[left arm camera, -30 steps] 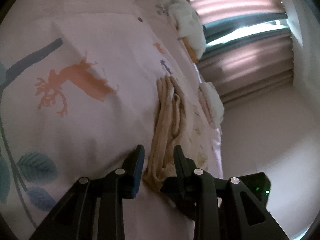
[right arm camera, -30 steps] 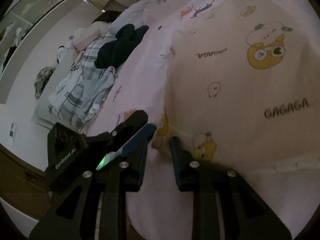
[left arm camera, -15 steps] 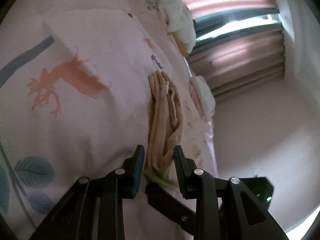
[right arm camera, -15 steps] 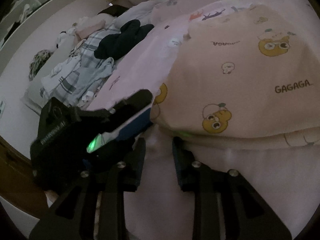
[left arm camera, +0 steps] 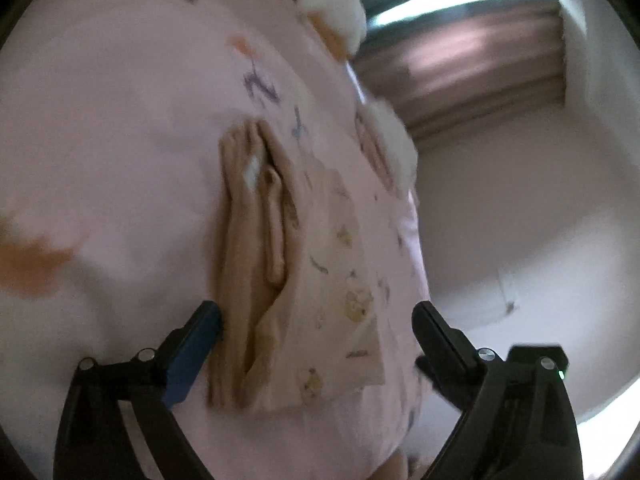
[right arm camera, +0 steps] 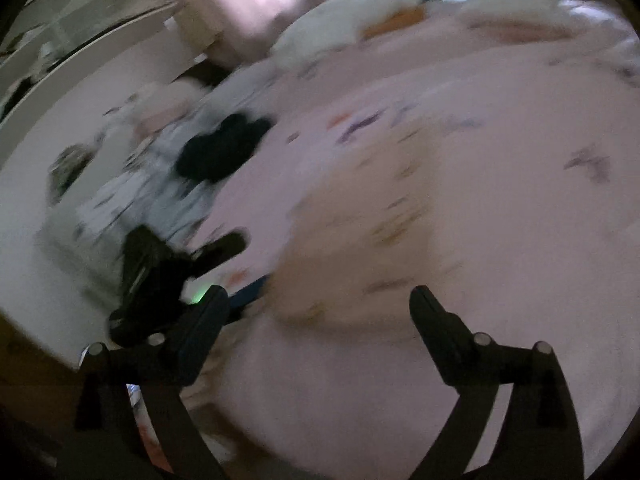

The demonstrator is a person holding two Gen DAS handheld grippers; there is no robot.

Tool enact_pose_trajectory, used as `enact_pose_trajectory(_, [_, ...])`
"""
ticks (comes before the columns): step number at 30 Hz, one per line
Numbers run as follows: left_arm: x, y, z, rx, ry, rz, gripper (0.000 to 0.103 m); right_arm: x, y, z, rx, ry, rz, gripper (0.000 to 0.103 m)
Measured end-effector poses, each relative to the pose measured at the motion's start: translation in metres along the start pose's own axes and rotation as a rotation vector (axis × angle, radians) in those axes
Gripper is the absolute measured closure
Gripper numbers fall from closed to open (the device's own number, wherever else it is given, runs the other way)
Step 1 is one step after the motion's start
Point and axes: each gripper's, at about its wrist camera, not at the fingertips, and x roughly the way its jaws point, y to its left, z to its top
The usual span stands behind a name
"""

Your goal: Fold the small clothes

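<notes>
Left gripper (left arm camera: 316,320), jaws spread wide and holding nothing, hovers over the near end of a folded beige garment (left arm camera: 280,280) printed with small cartoon figures, which lies flat on a pink bedspread (left arm camera: 120,140), its bunched folds running along its left side just beside the blue-padded left finger (left arm camera: 192,348). Right gripper (right arm camera: 320,308), jaws likewise spread and empty, hangs above the same garment (right arm camera: 360,256), blurred in this view, with the left gripper (right arm camera: 168,280) at its left edge. Farther off lie a dark garment (right arm camera: 220,152) on a heap of pale clothes (right arm camera: 132,200), white pillows (right arm camera: 352,28), and a curtained window (left arm camera: 460,40).
</notes>
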Motion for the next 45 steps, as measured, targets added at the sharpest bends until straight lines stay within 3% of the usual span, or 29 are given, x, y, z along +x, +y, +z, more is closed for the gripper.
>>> enact_pose_trajectory(2, [0.012,0.001,0.002,0.014,0.066,0.053,0.008,-0.002,-0.025,0.009,0.058,-0.017,-0.024,0.01])
enact_pose_trajectory(5, [0.016,-0.009,-0.003,0.101,0.118,0.038,0.008,0.008,-0.061,0.017,0.172,-0.009,-0.009,0.01])
enact_pose_trajectory(7, [0.02,-0.007,-0.004,0.105,0.149,-0.018,0.008,0.023,-0.081,0.019,0.243,0.023,0.002,0.011])
enact_pose_trajectory(10, [0.03,-0.005,0.005,0.065,0.219,-0.149,0.008,0.053,-0.102,0.016,0.334,0.071,0.033,0.024])
enact_pose_trajectory(13, [0.042,0.001,0.014,0.0,0.247,-0.275,0.008,0.061,-0.096,0.021,0.317,0.037,0.057,0.029])
enact_pose_trajectory(15, [0.051,0.004,0.022,-0.059,0.25,-0.305,0.009,0.073,-0.09,0.028,0.331,0.068,0.157,0.032])
enact_pose_trajectory(17, [0.055,0.005,0.026,-0.107,0.245,-0.282,0.016,0.089,-0.087,0.032,0.355,0.112,0.213,0.036])
enact_pose_trajectory(20, [0.061,0.012,0.027,-0.143,0.238,-0.144,0.049,0.102,-0.084,0.039,0.363,0.108,0.192,0.053])
enact_pose_trajectory(21, [0.064,0.013,0.026,-0.143,0.237,-0.091,0.069,0.105,-0.086,0.04,0.38,0.103,0.192,0.058])
enact_pose_trajectory(22, [0.068,0.016,0.025,-0.148,0.228,-0.035,0.074,0.107,-0.089,0.038,0.398,0.101,0.19,0.068])
enact_pose_trajectory(23, [0.069,0.016,0.023,-0.15,0.215,-0.034,0.074,0.11,-0.092,0.036,0.408,0.096,0.184,0.077])
enact_pose_trajectory(25, [0.066,0.012,0.019,-0.125,0.197,-0.014,0.075,0.112,-0.092,0.031,0.383,0.074,0.166,0.082])
enact_pose_trajectory(33, [0.064,-0.012,-0.001,-0.003,0.076,0.105,0.075,0.115,-0.089,0.032,0.285,0.034,0.096,0.083])
enact_pose_trajectory(45, [0.071,-0.015,-0.002,0.015,0.034,0.127,0.076,0.119,-0.091,0.033,0.277,0.023,0.087,0.083])
